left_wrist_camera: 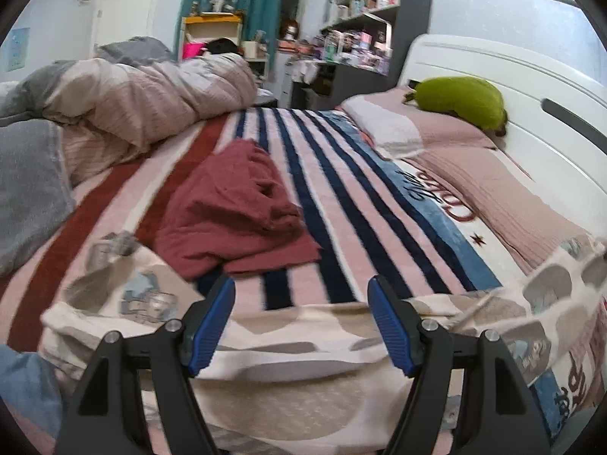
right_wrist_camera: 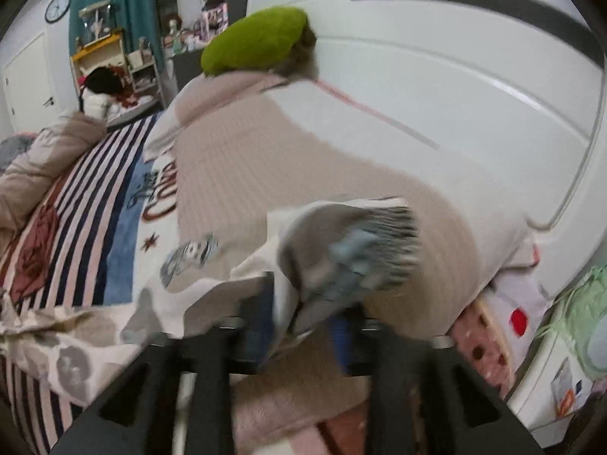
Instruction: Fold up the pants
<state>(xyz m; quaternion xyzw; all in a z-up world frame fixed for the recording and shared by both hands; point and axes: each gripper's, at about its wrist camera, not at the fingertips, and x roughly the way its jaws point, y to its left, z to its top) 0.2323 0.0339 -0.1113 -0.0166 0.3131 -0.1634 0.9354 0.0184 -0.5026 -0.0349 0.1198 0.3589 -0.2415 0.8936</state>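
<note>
Open room: the striped blanket (left_wrist_camera: 334, 204) lies bare up the middle of the left wrist view, between the maroon garment (left_wrist_camera: 231, 208) at centre left and the pink pillow (left_wrist_camera: 493, 182) at right.
Edges: rumpled duvet (left_wrist_camera: 144, 94) at upper left; white headboard (left_wrist_camera: 512, 87) at upper right, green plush (left_wrist_camera: 459, 100) against it.
Pants: the patterned pants (left_wrist_camera: 303, 360), cream with grey and beige blotches, spread across the bottom of the left view; one blurred end (right_wrist_camera: 341, 250) stands up at centre of the right view.
Left tongs (left_wrist_camera: 301, 322): spread, nothing between, hovering over the pants.
Right tongs (right_wrist_camera: 299, 326): part spread, cloth between the pads; grip cannot be told through the blur.
</note>
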